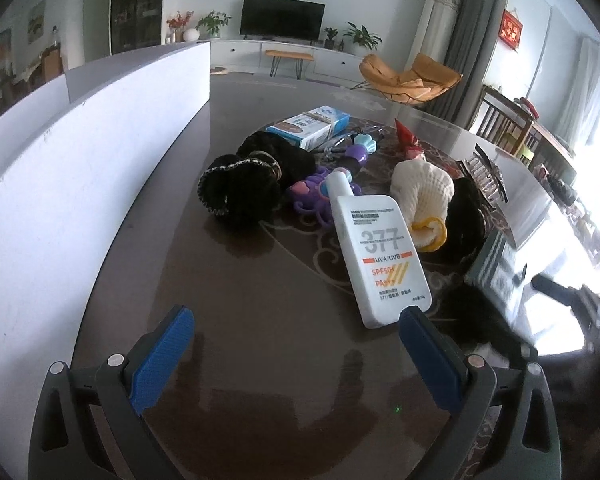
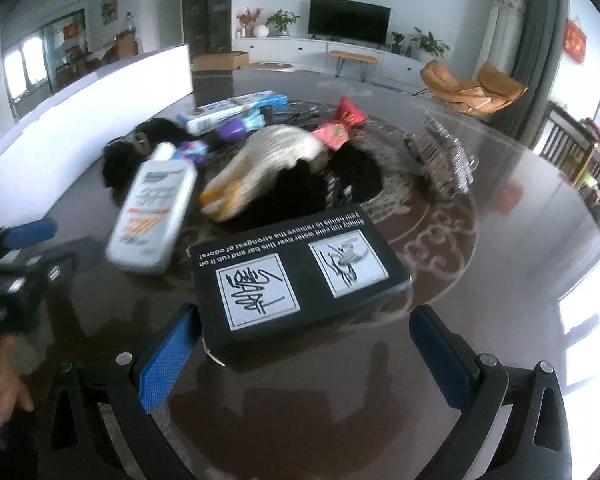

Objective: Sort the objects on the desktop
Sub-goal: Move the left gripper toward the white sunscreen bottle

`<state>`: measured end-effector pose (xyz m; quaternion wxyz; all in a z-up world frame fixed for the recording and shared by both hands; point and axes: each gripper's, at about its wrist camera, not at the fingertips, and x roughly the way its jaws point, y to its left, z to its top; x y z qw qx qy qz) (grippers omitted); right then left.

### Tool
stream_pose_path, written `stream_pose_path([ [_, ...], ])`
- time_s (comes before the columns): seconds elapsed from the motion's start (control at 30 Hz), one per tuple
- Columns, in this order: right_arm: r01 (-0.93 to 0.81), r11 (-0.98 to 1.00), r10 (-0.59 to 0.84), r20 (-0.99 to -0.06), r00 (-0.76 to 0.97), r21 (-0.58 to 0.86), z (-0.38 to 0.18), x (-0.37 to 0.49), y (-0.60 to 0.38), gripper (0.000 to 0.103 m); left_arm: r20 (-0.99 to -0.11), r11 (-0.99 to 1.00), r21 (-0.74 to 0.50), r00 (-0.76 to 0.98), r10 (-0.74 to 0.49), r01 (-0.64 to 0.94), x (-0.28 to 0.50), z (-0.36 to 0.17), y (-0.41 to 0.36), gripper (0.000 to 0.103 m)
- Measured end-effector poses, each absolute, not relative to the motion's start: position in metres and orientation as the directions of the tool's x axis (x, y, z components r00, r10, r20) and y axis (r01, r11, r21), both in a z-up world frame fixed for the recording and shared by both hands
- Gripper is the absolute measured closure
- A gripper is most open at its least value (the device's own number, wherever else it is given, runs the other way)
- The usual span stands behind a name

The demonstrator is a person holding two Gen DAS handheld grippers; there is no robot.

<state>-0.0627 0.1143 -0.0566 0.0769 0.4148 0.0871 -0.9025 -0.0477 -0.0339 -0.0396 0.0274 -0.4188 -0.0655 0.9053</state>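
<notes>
A pile of objects lies on the dark glossy table [image 1: 260, 360]. A white sunscreen bottle [image 1: 376, 256] lies flat, its base just ahead of my left gripper [image 1: 296, 320], which is open and empty; the right finger [image 1: 428, 360] is near the bottle's corner. In the right wrist view a black box [image 2: 296, 276] lies just ahead of my right gripper [image 2: 306, 328], open, the left finger [image 2: 168, 360] close beside the box. The sunscreen bottle [image 2: 152, 216] lies left of it. The left gripper [image 2: 24, 248] shows at the left edge.
Black scrunchies [image 1: 240, 188], purple toys [image 1: 312, 192], a blue-white carton [image 1: 312, 126], a cream knitted piece [image 1: 424, 196], a red packet [image 1: 406, 136] and a clear hair clip [image 2: 444, 152] lie in the pile. A white board [image 1: 80, 152] stands along the table's left side.
</notes>
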Motion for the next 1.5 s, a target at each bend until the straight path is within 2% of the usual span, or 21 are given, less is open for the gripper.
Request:
stream_pose_path([
  [0.13,0.12,-0.985,0.015,-0.759,-0.651,-0.122,-0.056,-0.078,0.13,0.0,-0.755,-0.993,-0.116,-0.65,0.087,0.002,-0.048,-0.039,-0.032,0.0],
  [0.6,0.102,-0.993,-0.015,-0.802,-0.598,-0.057,-0.071,-0.063,0.153,0.0,-0.759,-0.997,-0.078,-0.649,0.055,0.007,-0.048,-0.039,-0.029,0.0],
  [0.67,0.094,-0.996,-0.053,-0.813,-0.58,-0.003,-0.073,-0.066,0.161,0.0,-0.758,-0.997,-0.083,-0.65,0.056,0.01,-0.048,-0.039,-0.03,0.0],
  [1.2,0.079,-0.997,-0.039,-0.812,-0.582,-0.008,-0.074,-0.066,0.161,0.0,-0.768,-0.994,-0.113,-0.635,0.089,-0.002,-0.051,-0.041,-0.031,0.0],
  [1.37,0.079,-0.997,-0.039,-0.812,-0.582,-0.008,-0.074,-0.066,0.161,0.0,-0.797,-0.986,-0.168,-0.586,0.146,-0.017,-0.056,-0.047,-0.028,0.0],
  [1.5,0.079,-0.997,-0.039,-0.812,-0.582,-0.009,-0.074,-0.065,0.161,0.0,-0.832,-0.995,-0.088,-0.546,0.096,-0.042,-0.074,-0.05,-0.008,0.0],
])
